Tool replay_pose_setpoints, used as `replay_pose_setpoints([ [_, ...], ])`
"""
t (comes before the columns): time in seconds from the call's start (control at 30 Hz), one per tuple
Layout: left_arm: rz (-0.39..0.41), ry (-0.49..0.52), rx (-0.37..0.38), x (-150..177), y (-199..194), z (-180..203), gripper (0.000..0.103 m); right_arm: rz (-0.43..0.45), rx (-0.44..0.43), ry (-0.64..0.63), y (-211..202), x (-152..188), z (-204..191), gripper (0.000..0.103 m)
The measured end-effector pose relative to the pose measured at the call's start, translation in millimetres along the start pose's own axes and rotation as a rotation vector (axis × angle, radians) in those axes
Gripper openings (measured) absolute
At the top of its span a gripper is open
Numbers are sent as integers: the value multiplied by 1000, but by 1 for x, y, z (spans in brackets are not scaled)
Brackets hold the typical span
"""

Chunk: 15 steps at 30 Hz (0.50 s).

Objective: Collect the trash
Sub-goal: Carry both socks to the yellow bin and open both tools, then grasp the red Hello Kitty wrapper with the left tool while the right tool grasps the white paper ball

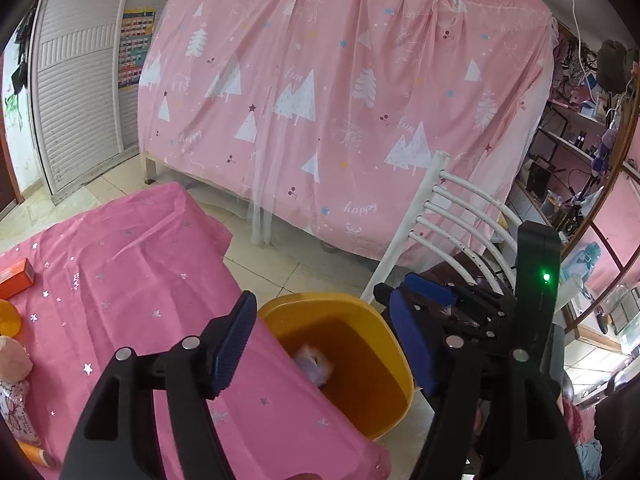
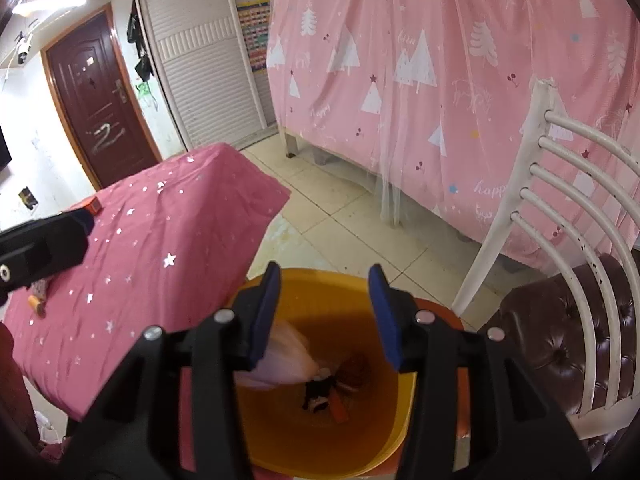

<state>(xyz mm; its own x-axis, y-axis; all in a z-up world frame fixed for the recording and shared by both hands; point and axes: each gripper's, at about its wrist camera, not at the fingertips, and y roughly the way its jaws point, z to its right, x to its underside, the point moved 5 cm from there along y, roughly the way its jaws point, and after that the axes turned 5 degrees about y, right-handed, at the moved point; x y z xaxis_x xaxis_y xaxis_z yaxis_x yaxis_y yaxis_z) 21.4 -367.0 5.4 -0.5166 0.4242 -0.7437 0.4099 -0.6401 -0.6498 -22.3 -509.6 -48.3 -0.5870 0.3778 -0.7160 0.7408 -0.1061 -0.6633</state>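
Yellow bin holds pale crumpled wrapper, dark scraps.

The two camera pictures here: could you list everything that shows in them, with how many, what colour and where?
bin: one, yellow, on the floor beside the table
trash in bin: several pieces, pale pink, black, orange, at the bottom
tablecloth: one, pink with silver stars, over the table
box: one, orange, on the table's far left
chair: one, white back, dark brown seat, right of the bin
curtain: one, pink with white trees, behind
door: one, dark brown, far left
left gripper: black, blue pads, jaws open over the bin
right gripper: same colours, jaws open, empty, over the bin
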Motion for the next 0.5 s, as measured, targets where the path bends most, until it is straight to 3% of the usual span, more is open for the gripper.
replay_pose_setpoints([
  [0.37,57,-29,-19,-1,-37,-21,64,5,-33,-58,-5,-4,-38,44],
  [0.5,77,-42,-37,1,-52,-35,64,15,-59,-81,-8,-8,-61,53],
])
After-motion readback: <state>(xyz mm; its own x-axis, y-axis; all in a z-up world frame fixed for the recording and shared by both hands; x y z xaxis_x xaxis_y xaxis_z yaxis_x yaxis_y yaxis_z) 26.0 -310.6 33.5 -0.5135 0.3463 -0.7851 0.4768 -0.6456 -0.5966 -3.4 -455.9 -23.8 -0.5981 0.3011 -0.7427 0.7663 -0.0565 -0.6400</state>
